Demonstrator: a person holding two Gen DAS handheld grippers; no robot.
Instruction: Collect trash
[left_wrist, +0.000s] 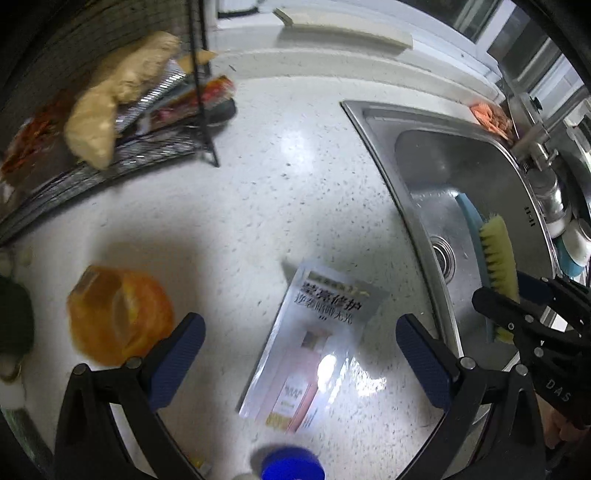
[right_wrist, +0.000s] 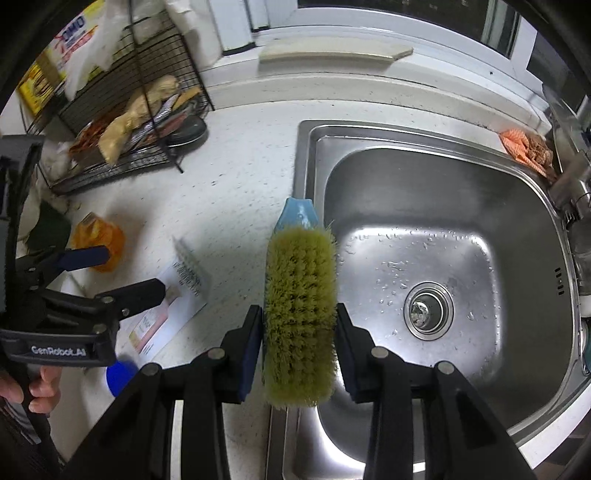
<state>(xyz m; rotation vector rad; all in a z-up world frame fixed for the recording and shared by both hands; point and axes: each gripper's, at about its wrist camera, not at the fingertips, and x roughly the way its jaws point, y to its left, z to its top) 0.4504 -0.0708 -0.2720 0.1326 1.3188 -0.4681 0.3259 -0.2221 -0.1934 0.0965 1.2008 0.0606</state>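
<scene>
The left gripper (left_wrist: 300, 363) hangs over the white speckled countertop (left_wrist: 258, 177) with its blue-padded jaws spread wide and nothing between the pads. Directly beneath that gap lies a flat, shiny silver sachet with a pink bottle printed on it (left_wrist: 314, 350), resting on the counter and angled so its top edge points toward the stainless steel sink (left_wrist: 436, 166). The sachet sits between the two fingers but touches neither. To the left of the left finger lies a crumpled orange translucent wrapper (left_wrist: 118, 314), close beside the pad though blur makes it hard to tell whether they touch. A round blue cap (left_wrist: 291, 467) shows at the bottom edge, just below the sachet.

The right gripper (right_wrist: 299, 350) is clamped on a scrubbing brush with yellow-green bristles and a light blue plastic back (right_wrist: 301, 295), bristles facing the camera, held above the sink's left rim. A hand (right_wrist: 33, 384) grips the left tool's handle at the lower left of the right wrist view. A black wire rack (right_wrist: 122, 122) holding packets stands at the back of the counter, well apart from both grippers.
</scene>
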